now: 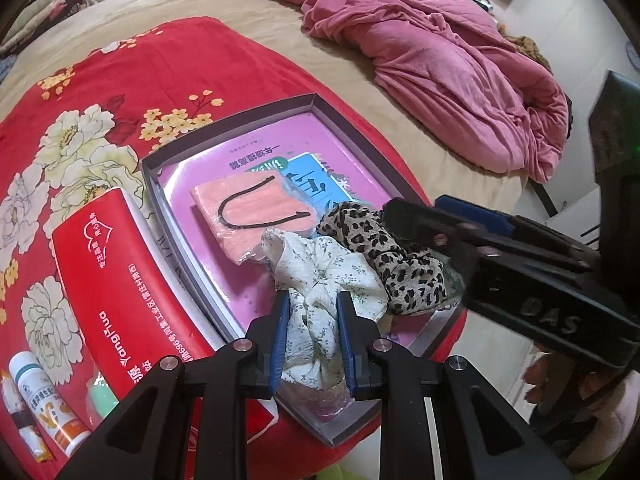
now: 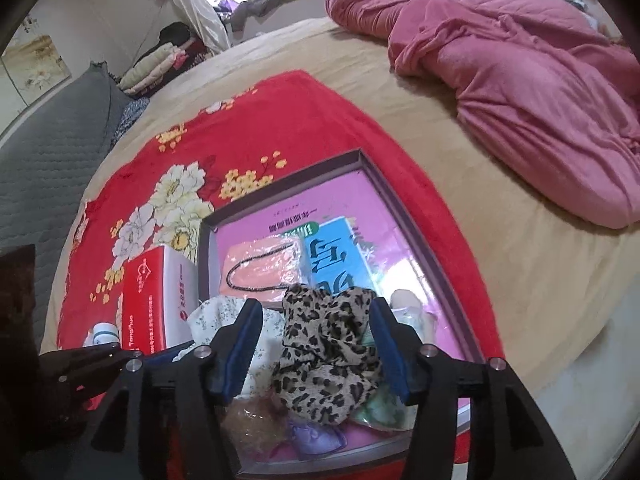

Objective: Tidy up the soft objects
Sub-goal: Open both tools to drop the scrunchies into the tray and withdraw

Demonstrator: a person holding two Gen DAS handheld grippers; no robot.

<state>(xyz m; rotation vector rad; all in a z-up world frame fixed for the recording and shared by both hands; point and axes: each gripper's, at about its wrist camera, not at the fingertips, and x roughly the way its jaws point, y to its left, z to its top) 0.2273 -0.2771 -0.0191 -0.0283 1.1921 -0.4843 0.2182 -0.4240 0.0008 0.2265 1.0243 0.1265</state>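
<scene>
Spread over the bed (image 1: 248, 12), a red flowered blanket (image 1: 120, 80); beyond it a heaped pink quilt (image 1: 420, 48). On the blanket, a shallow grey box (image 1: 308, 100) with a purple printed sheet as its floor, taking the soft things one by one. Beside the box, to its left in the left wrist view, a red carton (image 1: 120, 264), and past that a small white bottle (image 1: 40, 396) (neither of them soft, so likely no part of the sorting).

Inside the box, toward its near end, a leopard-print cloth (image 2: 328, 352): light, limp, bunched in loose folds, resting on the box floor. Right gripper (image 2: 316, 344) standing apart around it, pads clear of the fabric on both sides, so apparently let go. Easy to take again by pinching the raised middle of the bunch, where the folds stack thickest; a grab at a loose edge would probably just trail the rest behind.

Touching it on the left, a white flowered cloth (image 1: 320, 280), thin and crumpled, half in the box. Left gripper (image 1: 312, 340) clamped on a gathered twist of it near the lower end, the remainder flopping forward onto the box floor (no stiffness, no weight to speak of, little risk beyond slipping through smooth pads).

Further in, a flat peach pouch with a black cord (image 1: 256, 212), wrapped in clear film, likely slippery.
</scene>
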